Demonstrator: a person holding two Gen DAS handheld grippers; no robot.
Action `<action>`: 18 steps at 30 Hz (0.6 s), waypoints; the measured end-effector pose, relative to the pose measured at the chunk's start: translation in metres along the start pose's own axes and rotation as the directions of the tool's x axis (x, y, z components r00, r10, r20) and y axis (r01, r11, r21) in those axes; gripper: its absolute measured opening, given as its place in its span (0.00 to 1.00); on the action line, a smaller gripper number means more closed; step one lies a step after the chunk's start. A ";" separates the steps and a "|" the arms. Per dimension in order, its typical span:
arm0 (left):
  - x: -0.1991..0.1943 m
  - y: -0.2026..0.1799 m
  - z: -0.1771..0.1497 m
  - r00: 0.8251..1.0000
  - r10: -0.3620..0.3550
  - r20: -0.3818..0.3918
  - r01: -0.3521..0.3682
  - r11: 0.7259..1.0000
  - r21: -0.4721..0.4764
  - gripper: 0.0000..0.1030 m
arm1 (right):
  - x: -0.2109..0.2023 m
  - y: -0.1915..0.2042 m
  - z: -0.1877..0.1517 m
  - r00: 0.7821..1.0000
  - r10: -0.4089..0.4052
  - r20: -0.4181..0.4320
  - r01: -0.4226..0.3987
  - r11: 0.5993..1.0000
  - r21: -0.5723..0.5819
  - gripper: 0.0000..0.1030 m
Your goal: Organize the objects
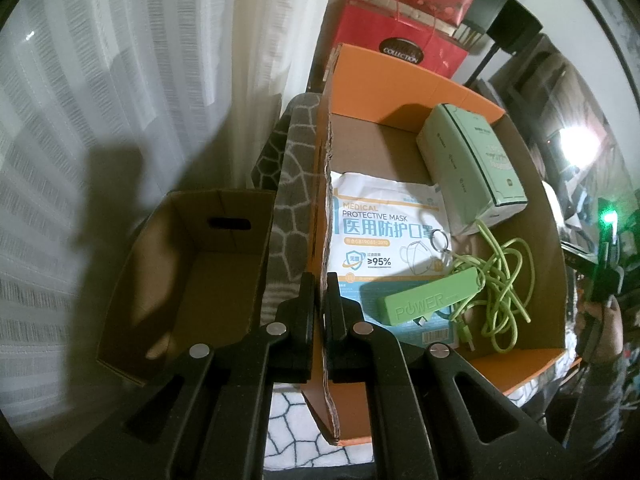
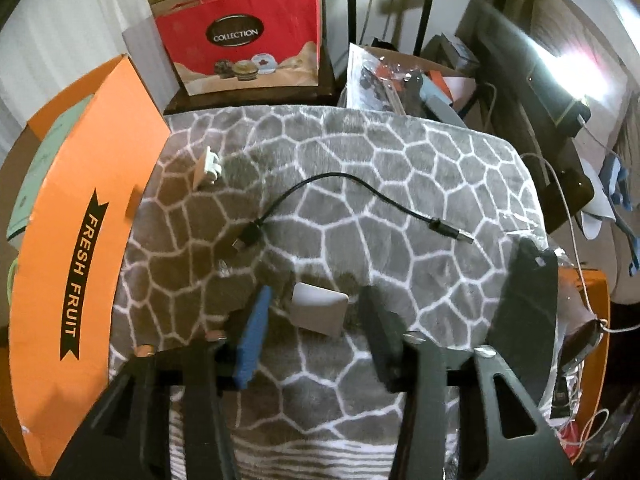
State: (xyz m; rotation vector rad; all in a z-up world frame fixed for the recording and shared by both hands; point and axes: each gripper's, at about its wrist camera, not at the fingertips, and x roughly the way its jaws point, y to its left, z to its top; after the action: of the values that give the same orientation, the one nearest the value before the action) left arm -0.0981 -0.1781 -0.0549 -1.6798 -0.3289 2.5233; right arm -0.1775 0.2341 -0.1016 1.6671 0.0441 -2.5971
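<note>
A: Far left, what's there?

B: A plain brown carton (image 1: pixel 188 276), nothing visible inside, beside the orange fruit box (image 1: pixel 400 88). The left claw (image 1: pixel 320 296) is pinched narrow on that box's corrugated left wall. Inside lie a glossy mask packet (image 1: pixel 384 232), a pale green carton (image 1: pixel 468 164), a slim green power bank (image 1: pixel 428 300) and a looped green cable (image 1: pixel 504 280).

A: And on the blanket?

B: The grey, plush blanket (image 2: pixel 400 168) with a white crackle pattern carries a small white plug (image 2: pixel 210 166) near the box's side, a thin black cable (image 2: pixel 340 184) running left to right mid-blanket, and a flat, rounded white pad (image 2: pixel 318 308).

A: Which claw takes the pad?

B: The right claw (image 2: pixel 316 332), I'd judge. It stands wide, empty, the pad lying just ahead between its fingers (image 2: pixel 254 332), one faced in blue foam.
</note>
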 end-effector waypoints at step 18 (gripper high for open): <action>0.000 0.000 0.000 1.000 0.000 0.000 0.000 1.000 0.000 0.04 | -0.092 0.038 0.020 0.979 0.133 0.152 -0.120 0.988 -0.092 0.23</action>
State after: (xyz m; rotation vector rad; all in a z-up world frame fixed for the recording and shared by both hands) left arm -0.0981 -0.1782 -0.0548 -1.6794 -0.3298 2.5236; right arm -0.1545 0.1983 -0.0092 1.3859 0.0363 -2.5837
